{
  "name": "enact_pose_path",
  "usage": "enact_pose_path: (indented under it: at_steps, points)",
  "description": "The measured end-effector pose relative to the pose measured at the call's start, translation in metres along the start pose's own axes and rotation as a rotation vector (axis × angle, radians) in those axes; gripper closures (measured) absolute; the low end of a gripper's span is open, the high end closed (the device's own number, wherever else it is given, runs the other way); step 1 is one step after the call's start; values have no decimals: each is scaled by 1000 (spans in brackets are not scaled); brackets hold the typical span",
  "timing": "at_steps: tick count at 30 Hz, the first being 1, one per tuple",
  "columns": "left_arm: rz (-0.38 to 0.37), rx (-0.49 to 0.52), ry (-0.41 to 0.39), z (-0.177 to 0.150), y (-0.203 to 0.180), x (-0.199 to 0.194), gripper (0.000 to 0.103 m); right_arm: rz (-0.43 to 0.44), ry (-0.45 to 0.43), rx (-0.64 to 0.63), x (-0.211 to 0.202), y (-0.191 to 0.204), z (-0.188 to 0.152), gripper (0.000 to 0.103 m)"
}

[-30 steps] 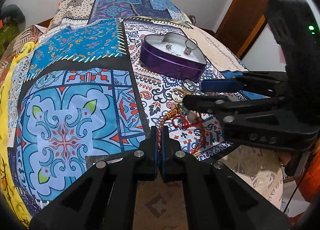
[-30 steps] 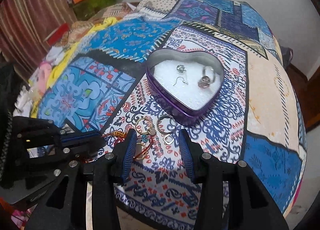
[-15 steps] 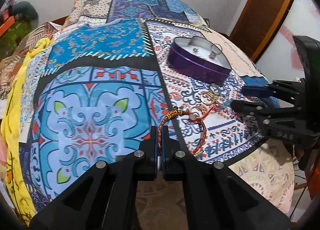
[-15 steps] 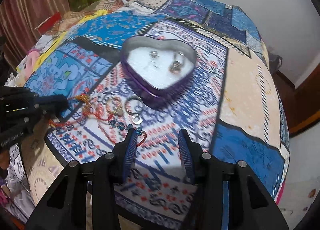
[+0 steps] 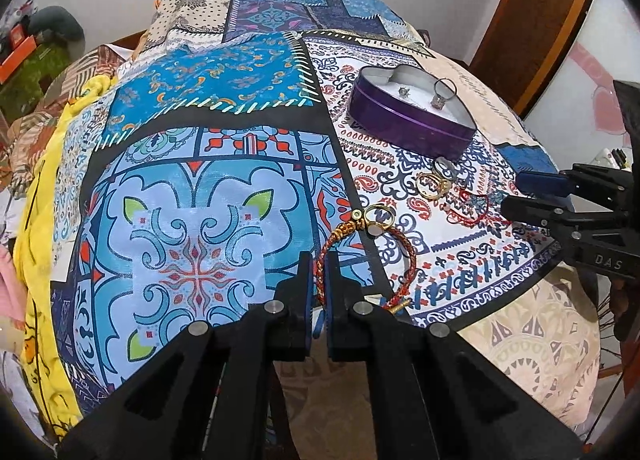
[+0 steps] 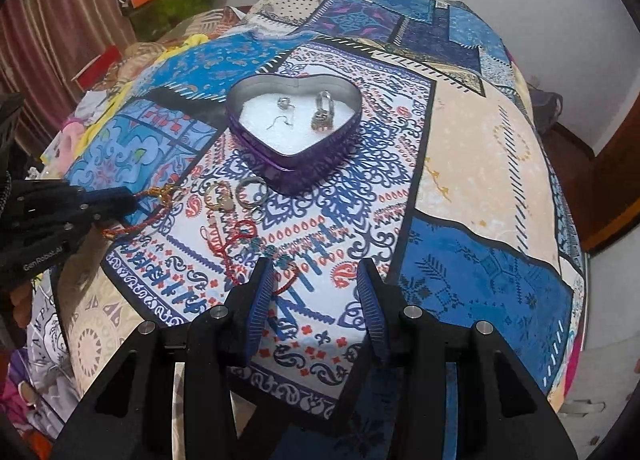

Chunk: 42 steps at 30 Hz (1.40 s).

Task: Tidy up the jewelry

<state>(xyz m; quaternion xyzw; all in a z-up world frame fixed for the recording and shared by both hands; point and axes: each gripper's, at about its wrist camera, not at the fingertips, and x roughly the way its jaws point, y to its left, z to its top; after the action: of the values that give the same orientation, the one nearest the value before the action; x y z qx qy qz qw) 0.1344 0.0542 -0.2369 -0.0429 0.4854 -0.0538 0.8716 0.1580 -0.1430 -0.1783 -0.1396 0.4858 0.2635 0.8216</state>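
Our left gripper (image 5: 319, 266) has its jaws clenched on the braided red-and-gold bracelet (image 5: 406, 260), pinching one side of the loop while the rest droops toward the patchwork bedspread (image 5: 192, 195). Our right gripper (image 6: 316, 280) hangs with jaws released and nothing between them, just above a red cord bracelet with blue beads (image 6: 256, 248).

Beyond them lie a gold ring (image 6: 218, 197) and silver rings (image 6: 252, 189), loose on the cloth, just before the purple heart-shaped tin (image 6: 294, 127), which already holds an earring (image 6: 284, 103) and a ring (image 6: 324, 109).

We judge the grip thin: the braid could slip out on the way to the tin, or its dangling clasp could snag the red cord and drag it along.

Readable writing: "DAS" on the right gripper, "GenRobot.AI" on the left.
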Motion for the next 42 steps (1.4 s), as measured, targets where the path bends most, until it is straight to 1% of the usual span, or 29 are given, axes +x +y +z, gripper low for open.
enact_pose_path:
  at_steps: [2, 5, 6, 7, 8, 9, 11, 13, 15, 17, 25, 28, 30, 31, 33, 35, 36, 38, 42]
  points:
    - [-2, 7, 3, 0, -2, 2, 94, 3, -2, -13, 3, 3, 1, 63]
    - [-5, 9, 2, -1, -3, 4, 93, 22, -6, -31, 5, 8, 2, 64]
    - [-11, 4, -1, -1, -3, 5, 93, 30, -9, -43, 6, 12, 2, 66]
    - [-18, -4, -4, 0, -2, 6, 93, 34, -12, -52, 7, 16, 2, 74]
    - [-23, -8, -6, -1, -2, 6, 93, 40, -13, -64, 8, 19, 2, 79]
    - [-25, -9, -6, 0, -1, 7, 93, 42, -14, -72, 9, 20, 1, 82]
    - [-19, -9, -9, 0, -2, 7, 95, 45, -20, -75, 10, 24, 1, 94]
    - [-2, 1, -10, 1, -4, 6, 101, 54, -26, -64, 9, 24, 1, 96]
    - [-11, -8, -13, 3, -5, 3, 101, 60, -36, -40, 7, 21, 1, 96]
    - [-27, -16, -28, 5, -6, -2, 102, 74, -48, -15, 4, 18, 1, 100]
    - [-24, 27, -166, 25, -22, -48, 102, 65, -129, 18, -24, 13, 5, 100]
    - [-24, 38, -202, 31, -27, -61, 102, 61, -153, 17, -31, 12, 7, 100]
    - [-21, 41, -216, 33, -28, -65, 102, 80, -144, 7, -32, 13, 7, 100]
    - [-17, 43, -224, 34, -29, -67, 102, 70, -135, 7, -30, 13, 7, 99]
    - [-20, 41, -226, 35, -28, -67, 102, 79, -101, 7, -23, 14, 8, 94]
    - [-15, 40, -224, 33, -26, -66, 102, 90, -68, 14, -13, 15, 8, 81]
    - [-13, 38, -221, 32, -25, -65, 102, 87, -62, 14, -11, 16, 7, 79]
    - [-15, 28, -207, 29, -21, -61, 102, 75, -51, 0, -4, 20, 7, 78]
    - [-23, -1, -178, 23, -12, -52, 102, 82, -34, -31, 6, 26, 10, 78]
